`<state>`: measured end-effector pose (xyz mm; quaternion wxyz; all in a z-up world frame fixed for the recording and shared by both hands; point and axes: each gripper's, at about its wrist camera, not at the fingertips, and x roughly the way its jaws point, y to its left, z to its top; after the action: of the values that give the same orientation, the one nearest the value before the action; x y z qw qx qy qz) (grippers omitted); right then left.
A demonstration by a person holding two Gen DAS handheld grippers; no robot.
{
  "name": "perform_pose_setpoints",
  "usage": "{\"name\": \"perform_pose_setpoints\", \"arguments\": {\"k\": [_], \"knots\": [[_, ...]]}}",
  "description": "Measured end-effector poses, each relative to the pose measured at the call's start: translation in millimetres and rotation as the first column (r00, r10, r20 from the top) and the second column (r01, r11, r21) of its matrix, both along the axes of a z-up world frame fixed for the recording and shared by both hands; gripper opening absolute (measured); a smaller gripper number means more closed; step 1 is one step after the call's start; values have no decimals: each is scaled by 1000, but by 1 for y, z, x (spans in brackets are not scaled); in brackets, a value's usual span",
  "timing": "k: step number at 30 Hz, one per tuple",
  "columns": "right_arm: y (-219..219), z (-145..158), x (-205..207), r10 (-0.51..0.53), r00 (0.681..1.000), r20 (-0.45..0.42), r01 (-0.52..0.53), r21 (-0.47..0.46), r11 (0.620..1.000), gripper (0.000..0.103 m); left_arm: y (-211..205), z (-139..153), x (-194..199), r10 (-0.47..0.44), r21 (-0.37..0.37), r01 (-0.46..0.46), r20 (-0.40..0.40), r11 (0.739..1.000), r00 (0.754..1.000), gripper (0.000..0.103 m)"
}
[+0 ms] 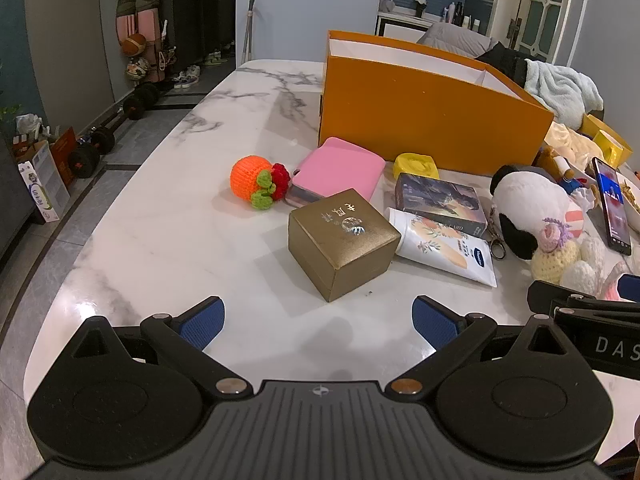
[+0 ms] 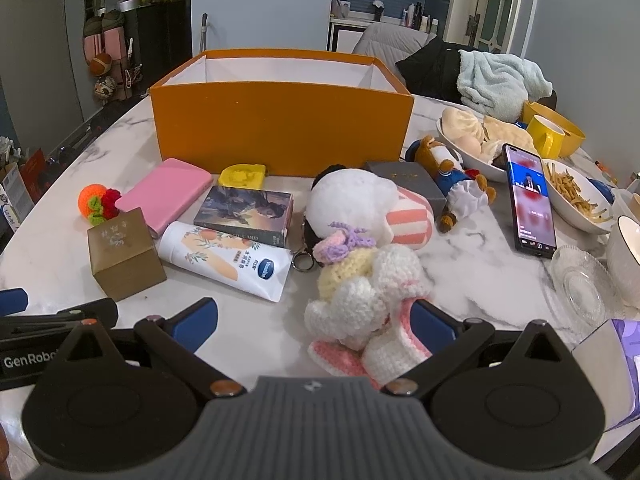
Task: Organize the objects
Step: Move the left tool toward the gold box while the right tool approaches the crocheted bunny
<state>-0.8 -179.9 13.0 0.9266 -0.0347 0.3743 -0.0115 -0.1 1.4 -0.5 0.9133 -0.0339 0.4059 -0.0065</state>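
Note:
An open orange box (image 1: 432,120) (image 2: 280,120) stands at the back of the marble table. In front of it lie a gold cube box (image 1: 342,242) (image 2: 122,254), a pink case (image 1: 340,172) (image 2: 164,196), an orange crochet fruit (image 1: 256,180) (image 2: 96,198), a yellow item (image 1: 416,165) (image 2: 242,175), a card box (image 1: 440,202) (image 2: 246,210), a white lotion tube (image 1: 444,246) (image 2: 224,260) and a panda plush (image 1: 528,208) (image 2: 356,200). My left gripper (image 1: 318,326) is open just before the gold box. My right gripper (image 2: 314,326) is open, its jaws around a crochet bunny doll (image 2: 364,300).
On the right stand a phone (image 2: 530,200), bowls of food (image 2: 576,196), a glass dish (image 2: 584,284), a yellow mug (image 2: 546,136), a bear doll (image 2: 452,176) and a grey box (image 2: 412,182). A blue towel (image 2: 496,80) lies behind. The table edge curves off at the left.

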Motion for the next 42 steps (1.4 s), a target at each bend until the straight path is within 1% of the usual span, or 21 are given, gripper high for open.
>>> {"name": "perform_pose_setpoints", "arguments": {"k": [30,33,35,40,42], "knots": [[0,0,-2,2,1000,5,-2,-2,1000,102,-1,-1,-2,-6,4,6,-1,1000,1000,103],[-3,0,-3,23,1000,13,-24,2,1000,102,-2,-2,-2,-11,-11,11,1,1000,1000,103],[-6,0,-4,41,999,28,-41,-2,999,102,-2,-2,-2,-9,-6,10,2,1000,1000,103],[-12,-2,-7,118,990,74,-114,-63,991,102,-1,-4,0,-1,-3,1,6,1000,1000,103],[-16,-4,-7,134,987,87,-127,-85,988,102,0,-6,1,-1,3,0,9,1000,1000,103]]}}
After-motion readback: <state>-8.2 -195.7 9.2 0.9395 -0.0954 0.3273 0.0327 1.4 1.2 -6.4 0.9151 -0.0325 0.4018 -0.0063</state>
